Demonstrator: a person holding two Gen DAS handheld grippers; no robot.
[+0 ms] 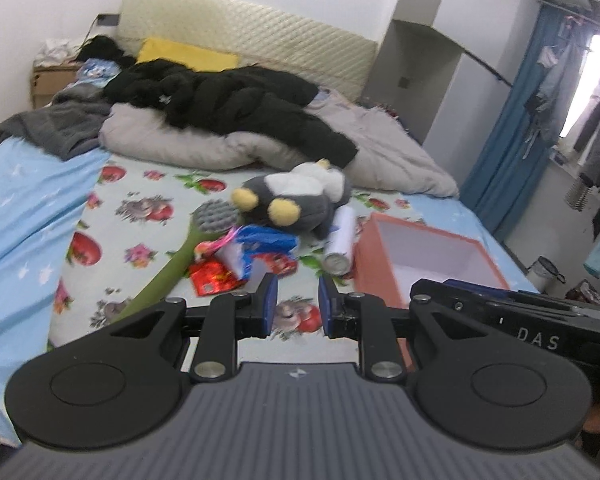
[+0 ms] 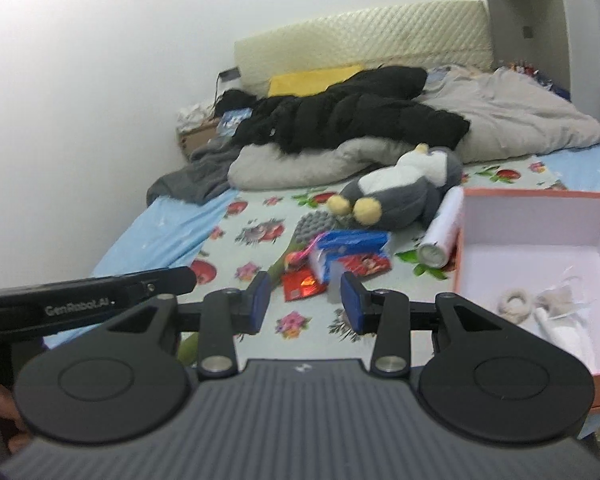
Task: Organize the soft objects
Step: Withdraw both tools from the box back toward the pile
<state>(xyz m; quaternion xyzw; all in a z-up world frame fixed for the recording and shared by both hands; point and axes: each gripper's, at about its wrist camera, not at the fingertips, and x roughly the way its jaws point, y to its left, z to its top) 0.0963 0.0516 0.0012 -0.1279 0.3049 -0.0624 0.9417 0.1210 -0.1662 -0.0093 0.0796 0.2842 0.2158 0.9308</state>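
A grey and white plush penguin point(image 1: 296, 196) point(image 2: 400, 196) with yellow feet lies on the flowered sheet in the middle of the bed. In front of it sit a green brush with a grey head point(image 1: 196, 236) point(image 2: 316, 222), blue and red packets point(image 1: 256, 252) point(image 2: 340, 254) and a white roll point(image 1: 340, 240) point(image 2: 442, 228). An orange box with a white inside point(image 1: 420, 256) point(image 2: 540, 248) stands to the right. My left gripper point(image 1: 298, 306) hovers open and empty above the near sheet. My right gripper point(image 2: 304, 300) is open too, with nothing between its fingers, short of the packets.
A black jacket point(image 1: 236, 100) lies on a grey duvet point(image 1: 380, 148) toward the padded headboard point(image 1: 252, 36). A grey garment point(image 1: 56, 124) is bunched at the left. Small white items point(image 2: 540, 312) lie in the box. Blue curtains and hanging clothes point(image 1: 580, 100) stand right of the bed.
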